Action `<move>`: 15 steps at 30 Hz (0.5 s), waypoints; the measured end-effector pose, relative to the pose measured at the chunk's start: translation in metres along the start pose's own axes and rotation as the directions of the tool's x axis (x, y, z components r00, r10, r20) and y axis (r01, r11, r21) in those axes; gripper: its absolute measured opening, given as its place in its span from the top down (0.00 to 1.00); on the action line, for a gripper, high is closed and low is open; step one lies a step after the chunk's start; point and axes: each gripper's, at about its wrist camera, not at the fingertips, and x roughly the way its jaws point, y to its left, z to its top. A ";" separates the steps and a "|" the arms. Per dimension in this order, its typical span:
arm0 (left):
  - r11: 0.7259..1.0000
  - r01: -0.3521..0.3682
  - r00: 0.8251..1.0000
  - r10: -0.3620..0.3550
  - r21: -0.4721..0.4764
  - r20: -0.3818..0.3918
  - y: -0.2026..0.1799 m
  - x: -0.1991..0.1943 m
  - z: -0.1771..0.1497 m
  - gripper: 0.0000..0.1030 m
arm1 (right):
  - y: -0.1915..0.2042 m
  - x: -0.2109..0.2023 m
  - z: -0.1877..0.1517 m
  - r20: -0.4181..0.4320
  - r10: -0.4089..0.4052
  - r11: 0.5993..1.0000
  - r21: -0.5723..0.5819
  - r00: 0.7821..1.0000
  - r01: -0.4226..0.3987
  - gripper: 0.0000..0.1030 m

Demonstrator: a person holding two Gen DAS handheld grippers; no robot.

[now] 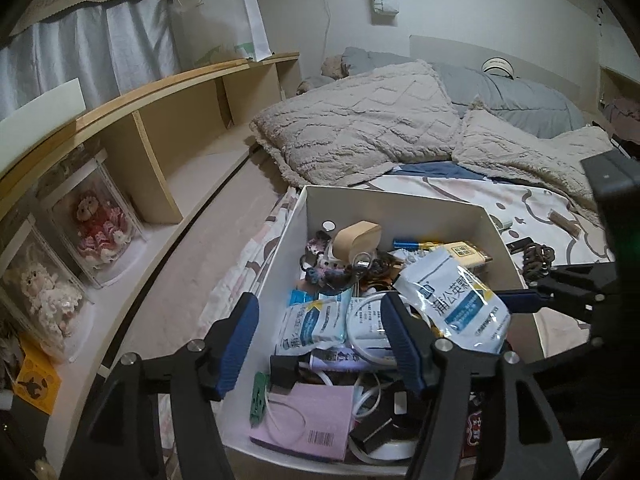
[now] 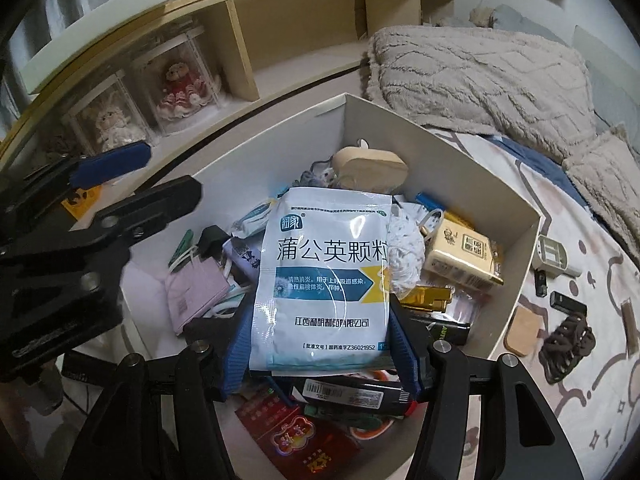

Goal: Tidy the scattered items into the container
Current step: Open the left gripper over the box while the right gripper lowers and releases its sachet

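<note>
A white cardboard box (image 1: 400, 206) (image 2: 516, 264) sits on the bed, filled with packets, cables and small items. My right gripper (image 2: 320, 344) is shut on a white and blue medicine sachet (image 2: 324, 276) and holds it over the box; the sachet also shows in the left wrist view (image 1: 456, 300). My left gripper (image 1: 320, 344) is open and empty above the box's left part, its left finger over the box's left wall. On the sheet right of the box lie a dark hair claw (image 2: 568, 344), a small black stick (image 2: 566, 303), a tan pad (image 2: 524, 330) and a white device (image 2: 556, 258).
Beige fuzzy pillows (image 1: 352, 136) and a grey duvet (image 1: 516, 100) lie beyond the box. A wooden shelf (image 1: 168, 120) runs along the left with dolls in clear cases (image 1: 100, 224). A narrow floor gap separates bed and shelf.
</note>
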 end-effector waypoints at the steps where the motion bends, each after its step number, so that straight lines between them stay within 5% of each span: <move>1: 1.000 0.001 1.000 -0.001 -0.001 -0.001 0.000 -0.001 -0.001 0.38 | -0.001 0.002 -0.001 -0.010 -0.001 1.000 0.001 1.000 0.001 0.39; 4: 1.000 0.009 1.000 -0.009 -0.016 -0.008 0.002 -0.002 -0.002 0.30 | -0.005 0.007 -0.003 -0.033 0.010 1.000 0.015 0.999 -0.010 0.36; 6: 0.999 0.013 1.000 -0.013 -0.029 -0.016 0.003 -0.003 -0.003 0.25 | -0.007 0.005 -0.003 -0.027 0.006 1.000 0.023 1.000 -0.005 0.20; 15: 0.999 0.014 1.000 -0.015 -0.033 -0.022 0.003 -0.004 -0.005 0.25 | -0.019 -0.004 -0.002 -0.007 -0.008 0.999 0.041 1.000 0.009 0.18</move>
